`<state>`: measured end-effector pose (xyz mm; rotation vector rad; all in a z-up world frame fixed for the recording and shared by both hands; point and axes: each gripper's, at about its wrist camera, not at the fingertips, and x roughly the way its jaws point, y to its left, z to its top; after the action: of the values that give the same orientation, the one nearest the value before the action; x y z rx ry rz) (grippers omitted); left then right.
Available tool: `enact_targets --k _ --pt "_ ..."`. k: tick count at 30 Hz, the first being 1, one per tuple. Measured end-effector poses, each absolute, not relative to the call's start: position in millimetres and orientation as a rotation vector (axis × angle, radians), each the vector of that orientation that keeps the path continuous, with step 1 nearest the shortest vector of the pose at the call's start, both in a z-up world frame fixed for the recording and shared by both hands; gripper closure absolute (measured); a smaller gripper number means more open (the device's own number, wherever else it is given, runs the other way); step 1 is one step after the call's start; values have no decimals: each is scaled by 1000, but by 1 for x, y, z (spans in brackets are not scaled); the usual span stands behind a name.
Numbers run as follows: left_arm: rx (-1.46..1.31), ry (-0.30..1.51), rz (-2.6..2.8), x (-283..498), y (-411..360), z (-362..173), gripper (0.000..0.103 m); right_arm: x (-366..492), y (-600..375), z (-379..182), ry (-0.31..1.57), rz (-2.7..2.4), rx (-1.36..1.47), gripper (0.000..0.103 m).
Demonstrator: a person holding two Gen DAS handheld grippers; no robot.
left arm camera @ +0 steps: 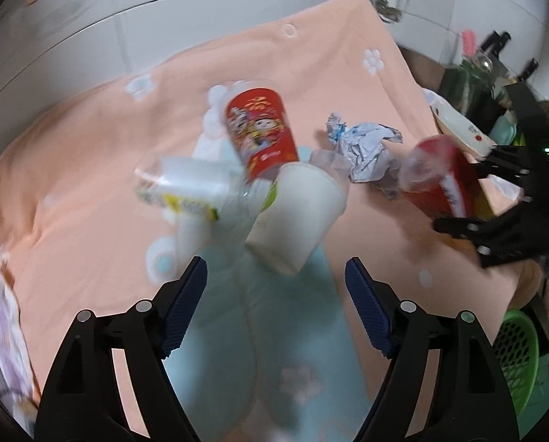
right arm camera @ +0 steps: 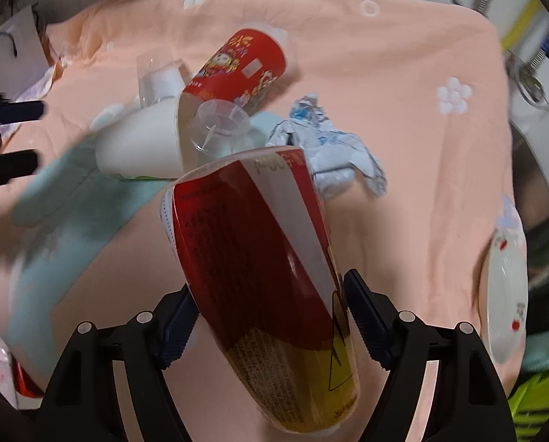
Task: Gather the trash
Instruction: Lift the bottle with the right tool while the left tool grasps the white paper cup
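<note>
Clear ground: bare peach-pink fleece cloth (left arm camera: 90, 169) left of the pile.
Ahead, blocked: white paper cup (left arm camera: 296, 213), red cartoon-printed cup (left arm camera: 261, 129), clear plastic cup (left arm camera: 186, 184) lying jumbled, touching.
Right: crumpled white paper wad (left arm camera: 366, 147).

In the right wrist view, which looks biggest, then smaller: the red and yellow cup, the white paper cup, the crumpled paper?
1. red and yellow cup, though it is nearest the camera, between the right gripper fingers
2. white paper cup and crumpled paper: look alike, unranked
</note>
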<state>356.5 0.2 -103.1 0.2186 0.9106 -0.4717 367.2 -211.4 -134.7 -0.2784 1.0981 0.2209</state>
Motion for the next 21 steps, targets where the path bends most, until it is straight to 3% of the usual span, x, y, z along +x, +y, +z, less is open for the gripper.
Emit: enact_targets --k 21 --pt "441 946 -529 412 -61 -148 26 284 -243 -90 1035 127 -70 30"
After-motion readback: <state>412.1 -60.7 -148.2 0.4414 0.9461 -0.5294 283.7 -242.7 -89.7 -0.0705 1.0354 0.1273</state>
